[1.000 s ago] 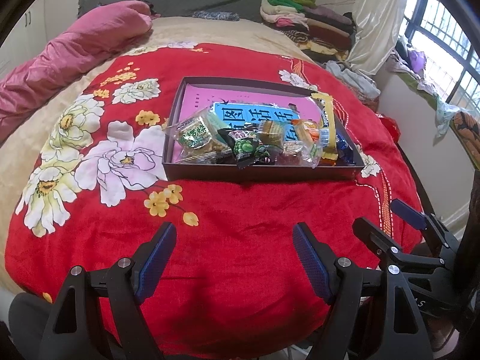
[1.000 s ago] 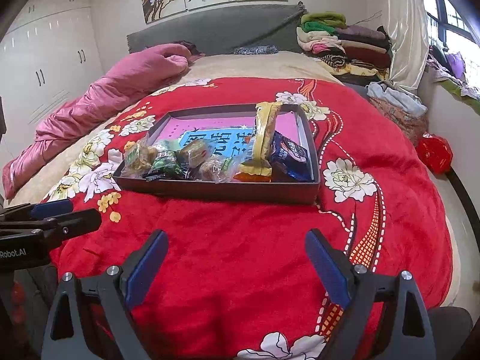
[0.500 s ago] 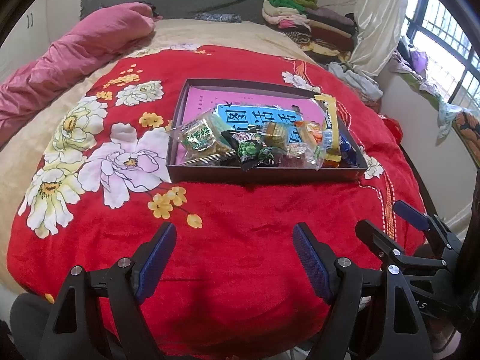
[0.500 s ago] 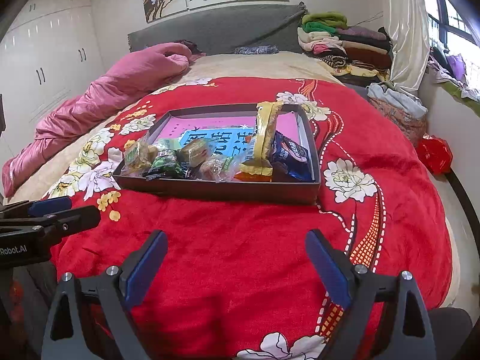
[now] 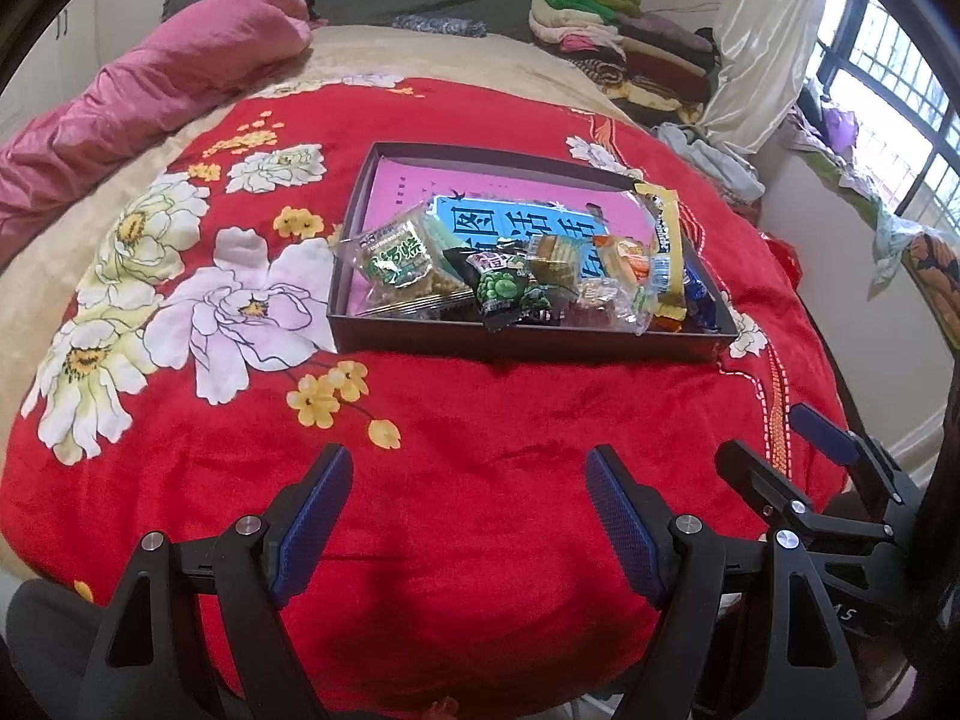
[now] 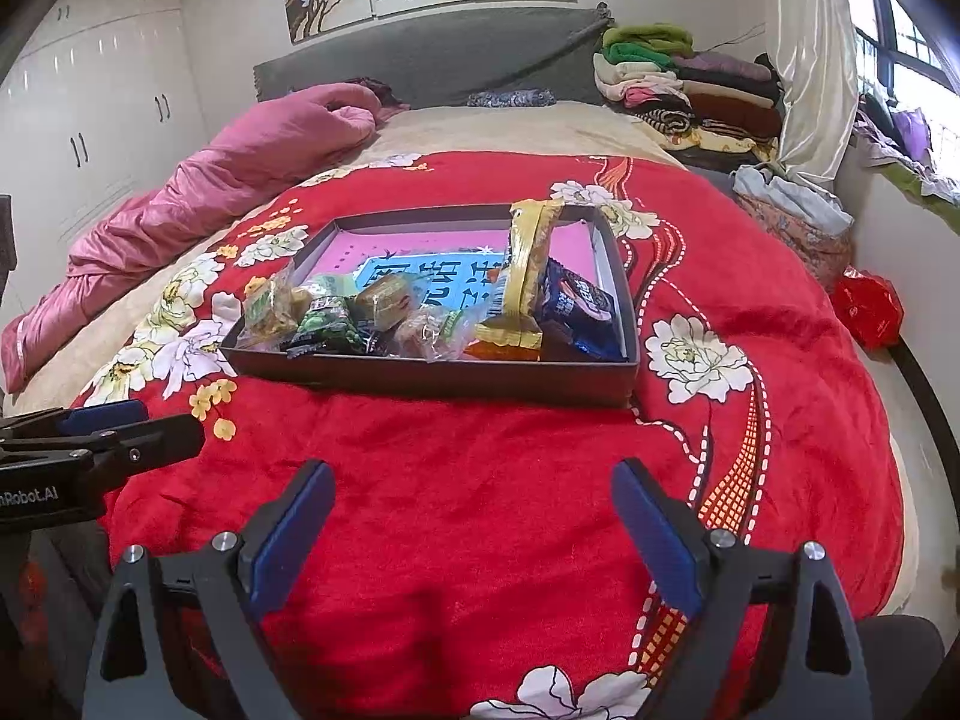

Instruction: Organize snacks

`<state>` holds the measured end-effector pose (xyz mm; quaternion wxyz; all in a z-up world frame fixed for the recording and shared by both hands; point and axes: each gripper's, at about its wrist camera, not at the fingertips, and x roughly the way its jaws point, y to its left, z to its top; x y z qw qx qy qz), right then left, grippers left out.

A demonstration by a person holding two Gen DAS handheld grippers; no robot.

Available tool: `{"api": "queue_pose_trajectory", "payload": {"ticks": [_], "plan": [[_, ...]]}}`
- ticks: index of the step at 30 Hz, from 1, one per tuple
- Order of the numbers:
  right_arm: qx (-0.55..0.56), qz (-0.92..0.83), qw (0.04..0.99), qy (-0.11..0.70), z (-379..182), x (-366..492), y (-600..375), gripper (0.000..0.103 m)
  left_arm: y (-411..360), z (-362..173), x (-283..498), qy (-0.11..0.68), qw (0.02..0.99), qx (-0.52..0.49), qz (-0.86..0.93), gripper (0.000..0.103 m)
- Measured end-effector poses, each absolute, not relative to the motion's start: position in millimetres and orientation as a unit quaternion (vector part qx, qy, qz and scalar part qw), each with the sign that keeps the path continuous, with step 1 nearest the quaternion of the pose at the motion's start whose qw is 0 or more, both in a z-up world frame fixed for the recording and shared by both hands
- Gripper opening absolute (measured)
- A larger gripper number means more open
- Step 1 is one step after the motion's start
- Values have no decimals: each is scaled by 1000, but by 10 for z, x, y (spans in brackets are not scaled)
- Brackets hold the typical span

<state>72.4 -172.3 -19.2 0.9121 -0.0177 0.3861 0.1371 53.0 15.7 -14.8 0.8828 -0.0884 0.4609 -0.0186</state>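
Note:
A dark shallow box [image 5: 528, 347] [image 6: 432, 375] lies on the red flowered blanket in the middle of the bed. Several snack packs are heaped along its near side: a clear pack with green print [image 5: 399, 258], a green and black pea pack [image 5: 504, 291] [image 6: 324, 324], a long yellow pack [image 5: 666, 252] [image 6: 522, 276] and a dark blue pack [image 6: 576, 306]. My left gripper [image 5: 468, 474] hovers open over the blanket, well short of the box. My right gripper [image 6: 471, 483] is open too, nothing between its fingers, also short of the box.
A pink quilt [image 6: 240, 174] runs along the bed's left side. Folded clothes [image 6: 678, 84] are stacked at the head on the right, with a curtain and window beyond. A red bag [image 6: 870, 306] sits off the bed's right edge. White wardrobes [image 6: 90, 108] stand left.

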Motion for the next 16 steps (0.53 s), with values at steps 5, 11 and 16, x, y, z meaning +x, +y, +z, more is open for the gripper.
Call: {"api": "queue_pose_trajectory", "payload": {"ticks": [5,11,16], "plan": [[-19,137,912,385,-194,723,-1724,94,124,-139,523,457,885,-81,-20,81],[-22,134,914,381,-197,725,-1737,94,126,-130,523,454,888,-76,-12,81],[-21,125,918,377,-192,761,-1786,94,163,-153,535,452,888,-78,-4,81]]}}
